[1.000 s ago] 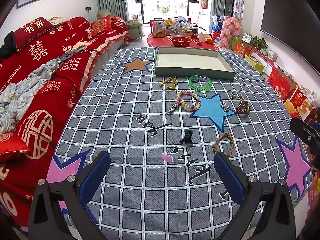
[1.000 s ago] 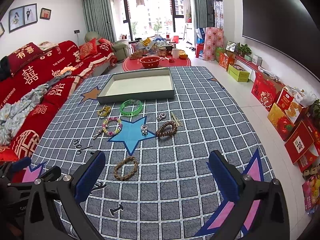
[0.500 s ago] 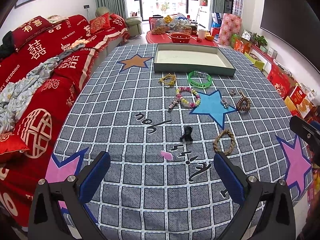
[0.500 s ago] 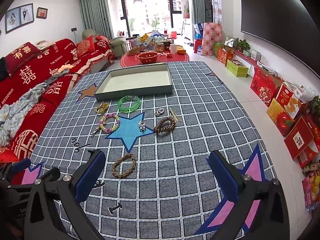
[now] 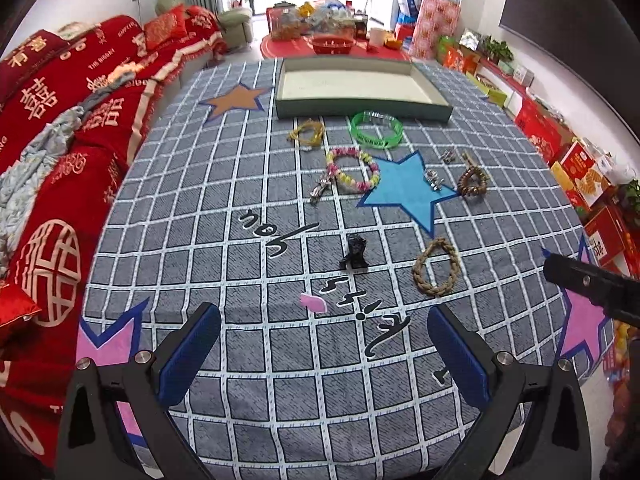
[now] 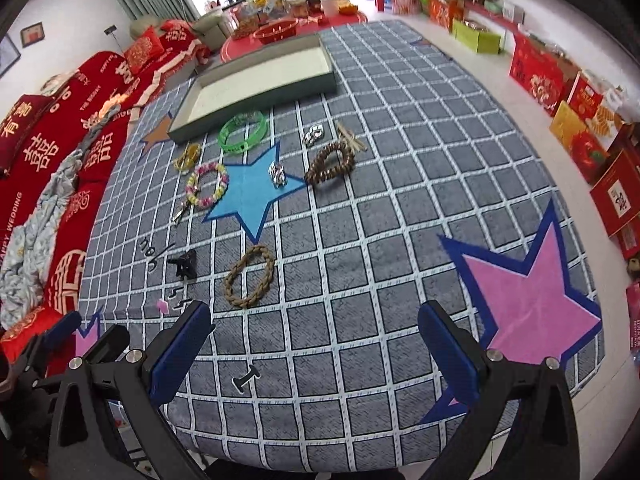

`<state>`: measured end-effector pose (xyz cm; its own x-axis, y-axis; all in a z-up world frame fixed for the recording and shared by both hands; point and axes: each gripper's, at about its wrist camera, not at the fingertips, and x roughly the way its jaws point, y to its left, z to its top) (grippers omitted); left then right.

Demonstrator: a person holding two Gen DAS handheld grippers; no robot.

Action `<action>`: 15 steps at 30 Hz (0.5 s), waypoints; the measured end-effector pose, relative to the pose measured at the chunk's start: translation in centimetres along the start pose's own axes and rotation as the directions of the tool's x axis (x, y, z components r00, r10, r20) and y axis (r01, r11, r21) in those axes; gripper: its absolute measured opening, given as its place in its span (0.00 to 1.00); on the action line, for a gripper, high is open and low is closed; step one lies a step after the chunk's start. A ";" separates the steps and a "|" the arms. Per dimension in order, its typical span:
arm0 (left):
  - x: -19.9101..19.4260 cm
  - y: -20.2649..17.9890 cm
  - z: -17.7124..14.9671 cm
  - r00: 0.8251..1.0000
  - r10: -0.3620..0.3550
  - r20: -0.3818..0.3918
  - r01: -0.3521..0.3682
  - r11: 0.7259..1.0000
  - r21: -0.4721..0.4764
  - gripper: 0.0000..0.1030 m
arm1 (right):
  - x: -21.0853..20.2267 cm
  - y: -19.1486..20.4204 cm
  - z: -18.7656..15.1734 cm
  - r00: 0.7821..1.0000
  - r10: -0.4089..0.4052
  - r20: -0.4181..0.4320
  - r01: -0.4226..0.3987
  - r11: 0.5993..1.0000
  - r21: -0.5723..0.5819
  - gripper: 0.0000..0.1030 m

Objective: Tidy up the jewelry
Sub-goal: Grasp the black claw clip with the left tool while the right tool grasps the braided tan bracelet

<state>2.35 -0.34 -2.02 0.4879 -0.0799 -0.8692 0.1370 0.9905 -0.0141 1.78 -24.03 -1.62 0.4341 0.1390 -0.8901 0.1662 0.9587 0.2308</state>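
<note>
Both claws gape wide with nothing between their pads: the left gripper (image 5: 324, 344) and right gripper (image 6: 314, 336) at the bottom of their frames. The jewellery lies loose mid-frame, braided rope bracelet (image 6: 250, 276) nearest, below the grey tray (image 5: 360, 104) at upper centre

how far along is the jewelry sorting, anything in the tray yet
Nothing looks done: the tray shows only its bare white floor. Nothing is in hand either; the left hand-held gripper and the right hand-held gripper are both open and empty above the cloth. Everything is left: the green bangle, pastel bead bracelet, brown bead bracelet, braided rope bracelet and the small pieces all lie outside.
</note>
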 end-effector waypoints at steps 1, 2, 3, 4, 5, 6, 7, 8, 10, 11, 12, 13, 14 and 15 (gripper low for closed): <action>0.5 0.1 0.2 1.000 0.003 -0.013 -0.003 1.000 -0.004 1.00 | 0.4 0.0 0.0 1.000 -0.001 -0.019 0.001 1.000 -0.009 1.00; 1.3 0.2 0.4 0.999 -0.005 -0.041 0.005 1.000 -0.014 1.00 | 0.8 0.2 0.0 0.999 -0.006 -0.039 0.005 1.000 -0.022 1.00; 1.9 0.3 0.6 0.998 -0.015 -0.063 0.013 1.000 -0.021 1.00 | 1.3 0.4 0.1 0.998 -0.013 -0.056 0.011 0.999 -0.034 1.00; 2.5 0.4 0.7 0.997 -0.013 -0.081 0.012 1.000 -0.024 1.00 | 1.8 0.6 0.3 0.997 -0.022 -0.076 0.019 0.999 -0.046 1.00; 3.2 0.4 1.0 0.995 -0.010 -0.099 0.008 1.000 -0.023 1.00 | 2.3 0.8 0.4 0.995 -0.031 -0.100 0.026 0.998 -0.056 1.00; 3.9 0.4 1.3 0.993 -0.017 -0.115 0.015 1.000 -0.019 1.00 | 2.8 1.4 0.8 0.991 -0.034 -0.126 0.026 0.998 -0.063 1.00; 4.4 0.4 1.6 0.993 -0.013 -0.120 0.011 1.000 -0.015 1.00 | 3.3 1.8 1.2 0.989 -0.037 -0.140 0.027 0.997 -0.069 1.00; 4.9 0.3 1.9 0.992 -0.005 -0.123 0.004 1.000 -0.007 1.00 | 3.6 2.1 1.1 0.988 -0.046 -0.150 0.034 0.996 -0.077 1.00; 6.2 0.2 2.5 0.990 -0.013 -0.140 0.013 1.000 0.003 1.00 | 4.5 2.5 1.8 0.983 -0.058 -0.173 0.043 0.995 -0.085 1.00; 7.0 0.2 2.8 0.988 -0.021 -0.152 0.022 1.000 0.004 1.00 | 5.1 2.7 1.7 0.979 -0.067 -0.194 0.051 0.995 -0.086 1.00; 7.5 0.2 3.0 0.988 -0.018 -0.156 0.019 1.000 0.005 1.00 | 5.8 2.5 2.1 0.976 -0.072 -0.207 0.055 0.995 -0.085 1.00; 7.8 0.2 3.2 0.987 -0.015 -0.158 0.016 1.000 0.006 1.00 | 6.3 2.4 2.2 0.973 -0.074 -0.219 0.057 0.995 -0.083 1.00; 8.3 0.2 3.6 0.987 -0.020 -0.161 0.021 1.000 0.004 1.00 | 6.8 2.4 2.2 0.970 -0.080 -0.231 0.064 0.995 -0.080 1.00; 8.7 0.2 3.9 0.986 -0.029 -0.162 0.029 1.000 0.000 1.00 | 7.1 2.4 2.1 0.968 -0.085 -0.237 0.068 0.995 -0.077 1.00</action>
<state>9.95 -1.28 -7.67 0.3373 -0.0892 -0.9372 0.1511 0.9877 -0.0397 7.17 -21.27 -6.55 0.1959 0.1122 -0.9742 0.1264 0.9823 0.1386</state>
